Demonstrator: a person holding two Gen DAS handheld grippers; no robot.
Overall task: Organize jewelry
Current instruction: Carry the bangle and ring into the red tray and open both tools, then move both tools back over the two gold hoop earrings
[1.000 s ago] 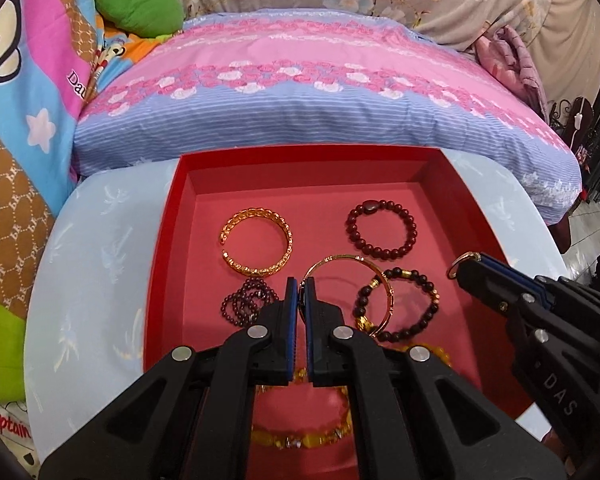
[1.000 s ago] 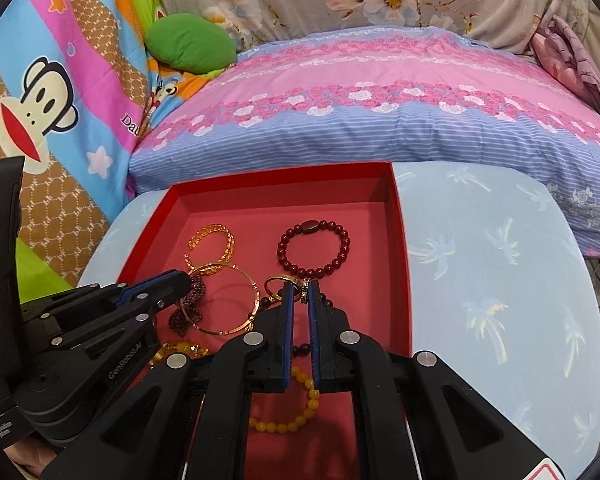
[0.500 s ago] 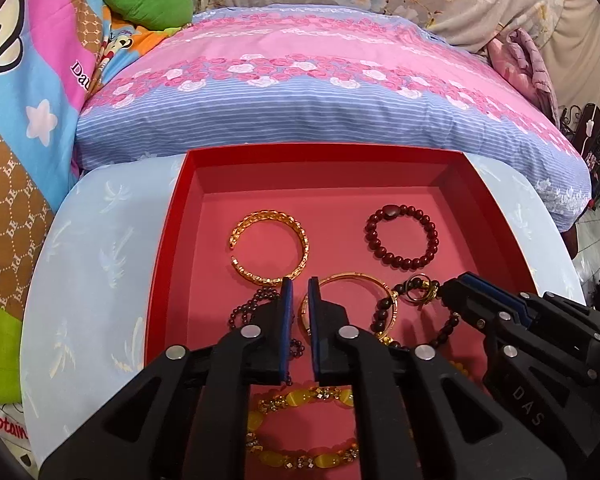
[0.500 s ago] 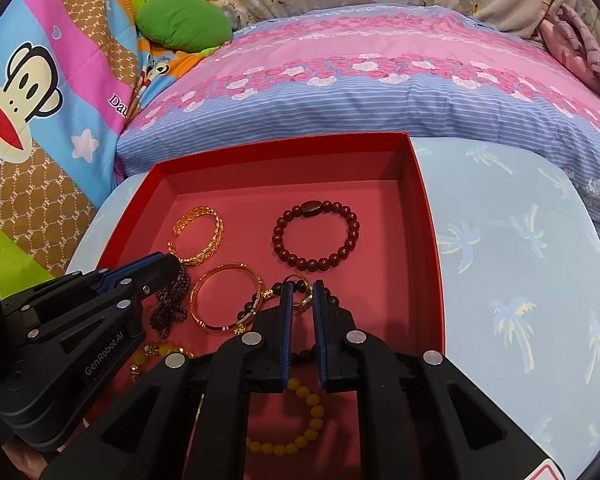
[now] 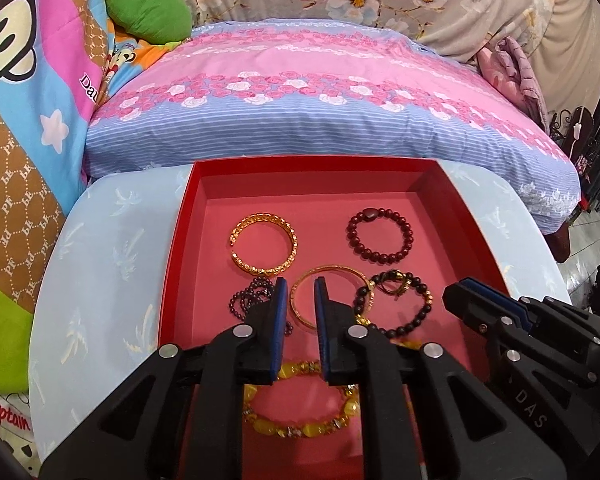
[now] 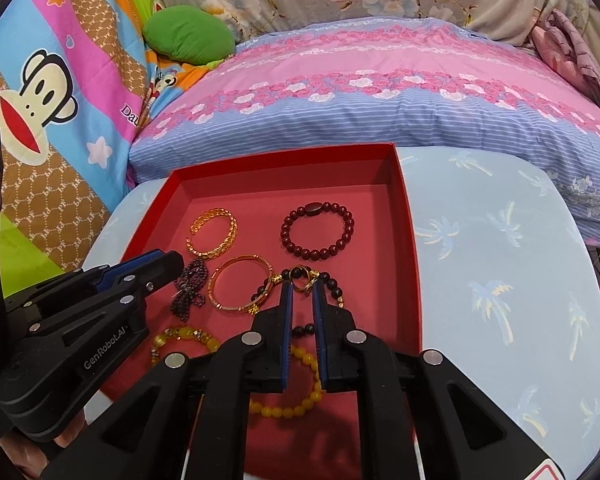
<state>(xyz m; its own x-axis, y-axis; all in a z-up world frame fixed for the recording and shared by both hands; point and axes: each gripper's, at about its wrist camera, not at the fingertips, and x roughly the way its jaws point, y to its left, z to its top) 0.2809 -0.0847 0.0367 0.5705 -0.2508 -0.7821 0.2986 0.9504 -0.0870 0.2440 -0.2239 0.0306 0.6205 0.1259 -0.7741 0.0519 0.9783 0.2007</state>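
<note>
A red tray (image 5: 172, 280) holds several bracelets. A small gold ring (image 6: 300, 274) lies on a black bead bracelet (image 6: 336, 286), just beyond my right gripper (image 6: 301, 285). Its jaws stand a narrow slit apart with nothing between them. My left gripper (image 5: 300, 283) hovers over a thin gold bangle (image 5: 332, 268), slightly open and holding nothing. In the left wrist view the ring (image 5: 392, 286) sits apart from the right gripper (image 5: 460, 292). A patterned gold cuff (image 5: 264, 248) and a dark red bead bracelet (image 5: 380, 236) lie farther back.
A dark purple bead strand (image 5: 248, 300) lies left of the thin bangle, and a chunky yellow bracelet (image 5: 300, 428) lies under my left gripper. The tray stands on a table with a light blue palm-print cloth (image 6: 500, 280). A pink and blue pillow (image 5: 320, 100) lies behind.
The gold ring has left my right gripper's tips and now rests on the black bead bracelet. Both pairs of jaws have parted a little.
</note>
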